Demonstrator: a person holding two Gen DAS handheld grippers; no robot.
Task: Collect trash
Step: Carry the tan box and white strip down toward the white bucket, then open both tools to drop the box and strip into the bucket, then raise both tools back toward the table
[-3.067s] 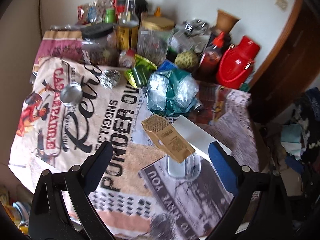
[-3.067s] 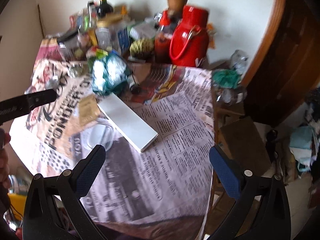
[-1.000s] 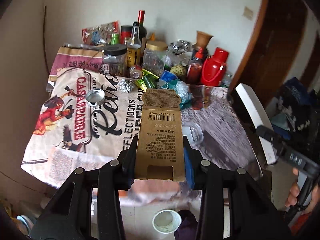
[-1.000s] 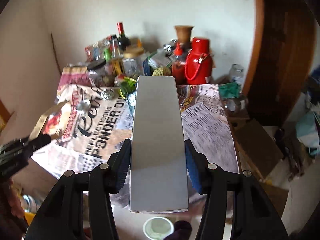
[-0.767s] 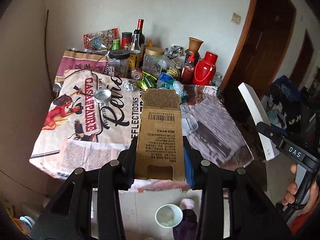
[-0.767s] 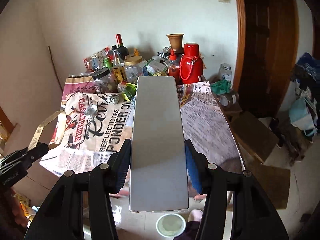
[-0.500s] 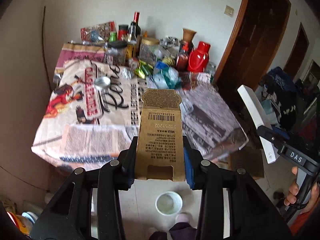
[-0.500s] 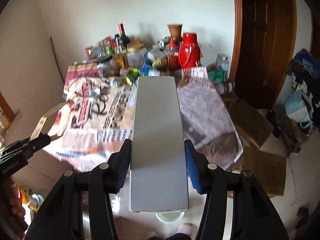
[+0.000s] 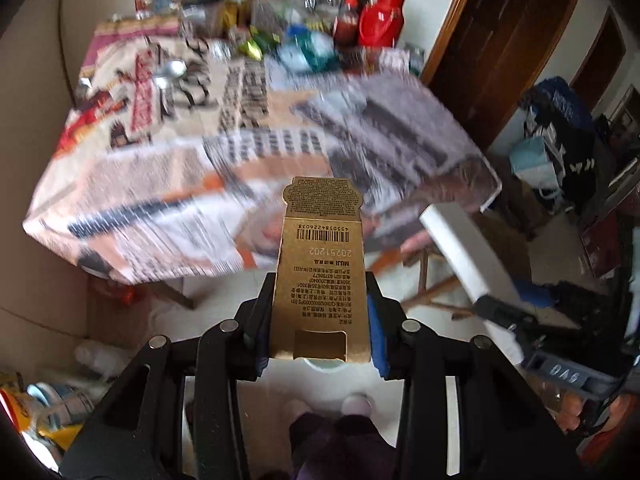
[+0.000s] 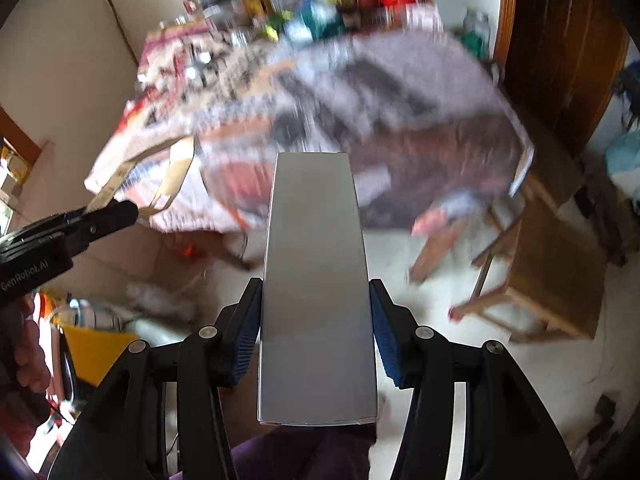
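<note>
Left gripper [image 9: 319, 322] clamps brown carton [image 9: 320, 264] (printed side up); right gripper [image 10: 316, 330] clamps grey box [image 10: 316, 280].

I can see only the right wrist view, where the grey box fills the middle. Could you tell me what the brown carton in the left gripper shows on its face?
Observer: The carton faces the left camera with a barcode and the number 20251202. The left gripper is shut on its two sides.
Operator: Thank you. Is there anything on the floor under it?
Observer: A pale round cup shows just below the carton's bottom edge, and the carton hides most of it.
Operator: And how does my box look from that side?
Observer: The box looks white from there. It rises from the right gripper and slants up to the left.
</note>
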